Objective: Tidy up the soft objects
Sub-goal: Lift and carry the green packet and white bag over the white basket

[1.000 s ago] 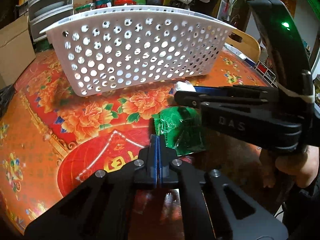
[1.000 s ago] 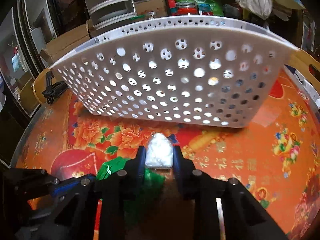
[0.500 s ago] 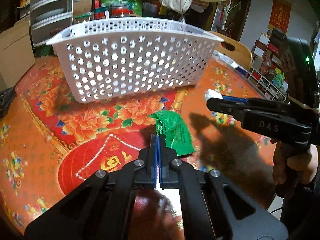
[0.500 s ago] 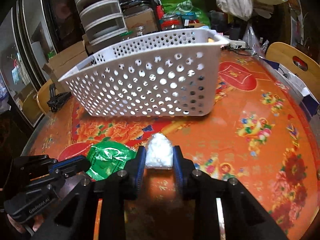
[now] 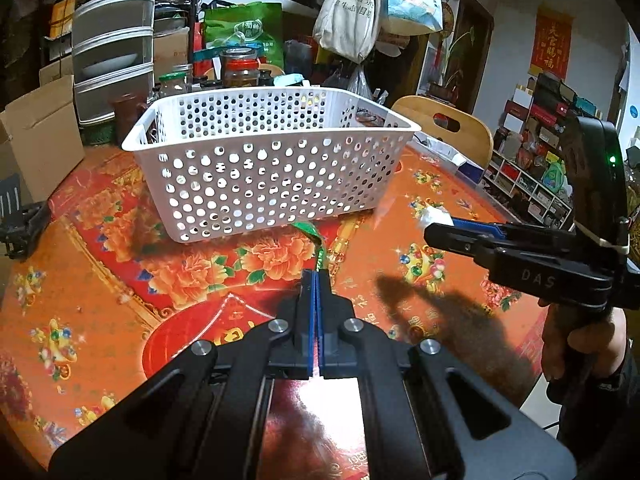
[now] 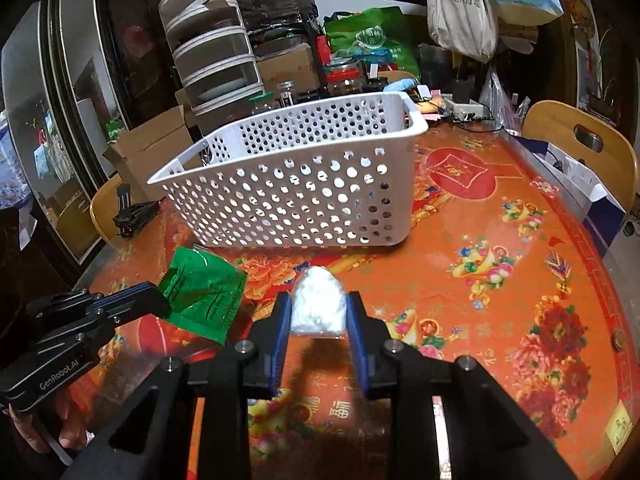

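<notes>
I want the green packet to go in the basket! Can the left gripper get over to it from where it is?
Probably yes. The left gripper holds the green packet up off the table, and the white basket sits just ahead with its top open. Nothing stands between them; it only needs lifting over the rim.

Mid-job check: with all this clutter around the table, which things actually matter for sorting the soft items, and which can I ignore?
Job items:
- green packet, pinched in left claw
- white soft pack, held in right claw
- white perforated basket on the table

Ignore:
- jars behind the basket
- cardboard box
- hanging tote bags
- wooden chair
</notes>
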Demonstrator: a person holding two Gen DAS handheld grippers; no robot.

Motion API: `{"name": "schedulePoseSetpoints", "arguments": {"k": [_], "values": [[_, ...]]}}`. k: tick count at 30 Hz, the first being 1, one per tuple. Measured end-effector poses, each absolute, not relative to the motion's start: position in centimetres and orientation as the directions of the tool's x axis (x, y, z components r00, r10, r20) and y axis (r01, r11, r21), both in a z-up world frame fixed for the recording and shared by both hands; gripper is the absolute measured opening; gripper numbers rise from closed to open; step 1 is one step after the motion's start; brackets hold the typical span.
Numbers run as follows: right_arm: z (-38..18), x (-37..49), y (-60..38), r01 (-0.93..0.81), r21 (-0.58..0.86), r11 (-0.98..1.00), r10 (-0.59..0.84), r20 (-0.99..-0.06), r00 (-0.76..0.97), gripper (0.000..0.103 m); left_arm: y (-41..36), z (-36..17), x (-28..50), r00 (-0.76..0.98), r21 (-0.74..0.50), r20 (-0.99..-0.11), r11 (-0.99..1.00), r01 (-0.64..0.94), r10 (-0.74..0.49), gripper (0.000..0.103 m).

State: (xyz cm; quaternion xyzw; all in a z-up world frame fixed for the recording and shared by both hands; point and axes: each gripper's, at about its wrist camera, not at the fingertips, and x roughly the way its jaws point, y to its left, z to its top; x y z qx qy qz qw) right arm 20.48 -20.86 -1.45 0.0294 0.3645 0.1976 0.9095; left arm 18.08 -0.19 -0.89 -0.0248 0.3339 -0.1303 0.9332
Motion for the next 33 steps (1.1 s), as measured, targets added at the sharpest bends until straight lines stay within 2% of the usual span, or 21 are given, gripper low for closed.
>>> {"name": "schedulePoseSetpoints", "arguments": {"k": [18,33], "values": [[2.6,19.2,-20.1,-0.385,0.162,0.909,0.399,-0.609,0.685,0.026,1.0,3.1,16.7,0.793,-0.135,-0.555,0.968,0.213,-0.252,0.000],[7.6,22.5,-19.7,-0.399,0.114,0.910,0.386,-0.583,0.714,0.026,2.4,10.9,19.2,0.858,-0.102,-0.466,0.976,0.190,-0.216,0.000]]}}
